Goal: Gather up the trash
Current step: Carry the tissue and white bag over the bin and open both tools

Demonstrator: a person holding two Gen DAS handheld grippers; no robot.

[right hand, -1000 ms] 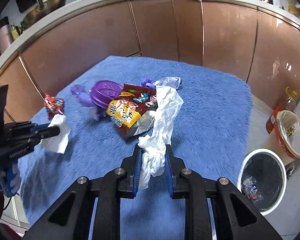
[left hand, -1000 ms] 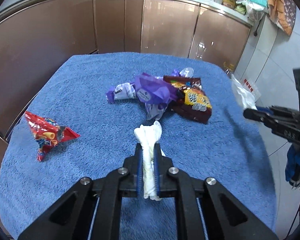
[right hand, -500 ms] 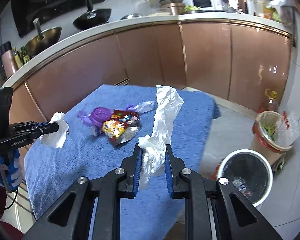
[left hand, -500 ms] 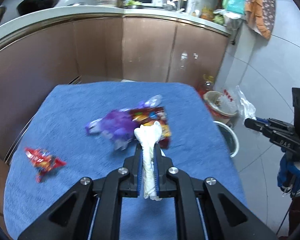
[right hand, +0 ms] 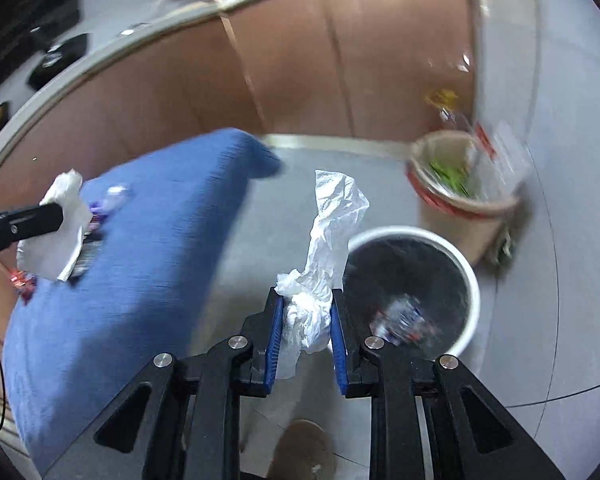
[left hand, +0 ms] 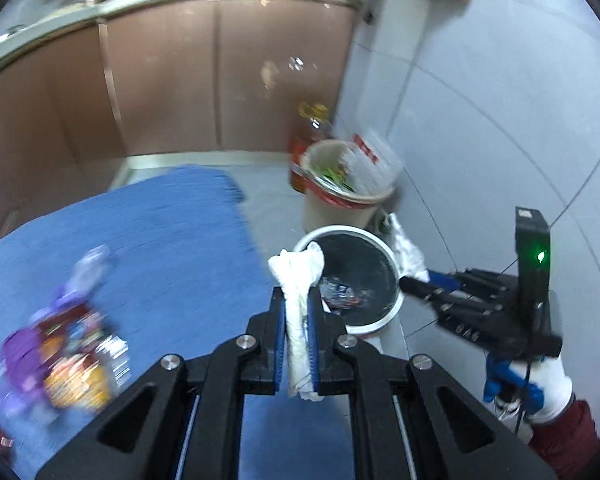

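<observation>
Two sets of tongs, left tongs (left hand: 296, 344) clenched on a rolled tissue (left hand: 298, 280) and right tongs (right hand: 305, 340) grasping crumpled paper (right hand: 328, 240), near the white-rimmed bin (right hand: 472, 272) beside the blue surface (right hand: 140, 260); release is best only once squarely above its mouth.

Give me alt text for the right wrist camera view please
The right gripper holds a crumpled white tissue between its fingers, near a white-rimmed trash bin on the floor. At left, a blue towel-covered table; the left gripper holds another white tissue.
</observation>
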